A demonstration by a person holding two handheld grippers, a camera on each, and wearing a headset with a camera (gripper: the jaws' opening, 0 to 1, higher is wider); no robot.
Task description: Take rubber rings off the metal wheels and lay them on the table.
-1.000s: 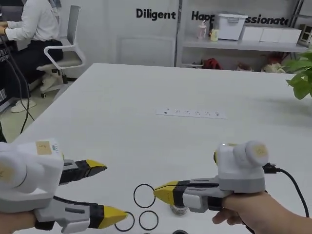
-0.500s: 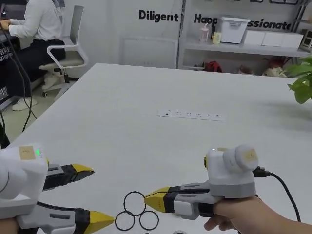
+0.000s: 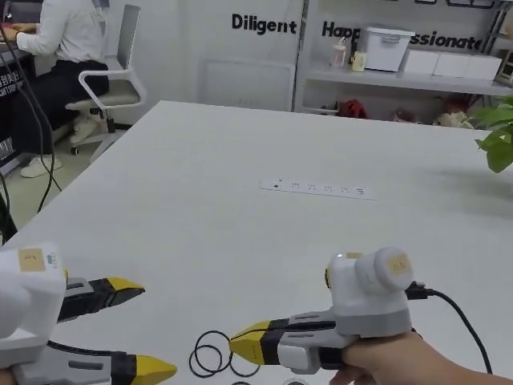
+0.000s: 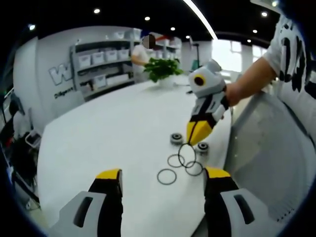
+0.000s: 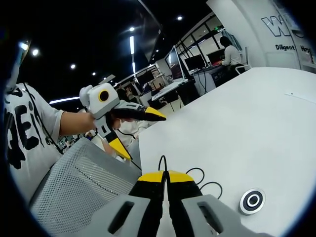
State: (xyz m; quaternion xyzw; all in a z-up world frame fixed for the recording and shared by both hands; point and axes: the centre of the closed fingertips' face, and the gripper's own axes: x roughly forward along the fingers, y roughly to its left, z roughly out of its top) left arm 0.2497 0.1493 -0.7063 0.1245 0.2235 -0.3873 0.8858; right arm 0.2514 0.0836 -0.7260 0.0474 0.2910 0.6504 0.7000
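Right gripper [image 3: 238, 342] pressing its jaws together on 1 rubber ring [image 5: 160, 162], pinching it by the rim at the very tips. Ring hanging loose from the claw, its loop dropping toward the table [image 3: 240, 200] and overlapping the laid rings [image 4: 157, 176] in the left gripper view; touching them or just clear, cannot tell.

Counting 3 rings lying flat in a close cluster right under and just ahead of the right claw tips. 2 metal wheels [image 4: 176, 138] sitting just beside that cluster, on the far side from the left gripper; 1 showing bare-rimmed at the lower right of the right gripper view.

Left gripper [image 3: 156, 329] holding nothing, jaws spread wide, pointing at the cluster from the opposite side and standing well apart from it.

Judging the lay-down step nearly through: drop point lying straight below the right claw, so the coming move looking like a short lowering and a release, with the right gripper plainly the nearer one
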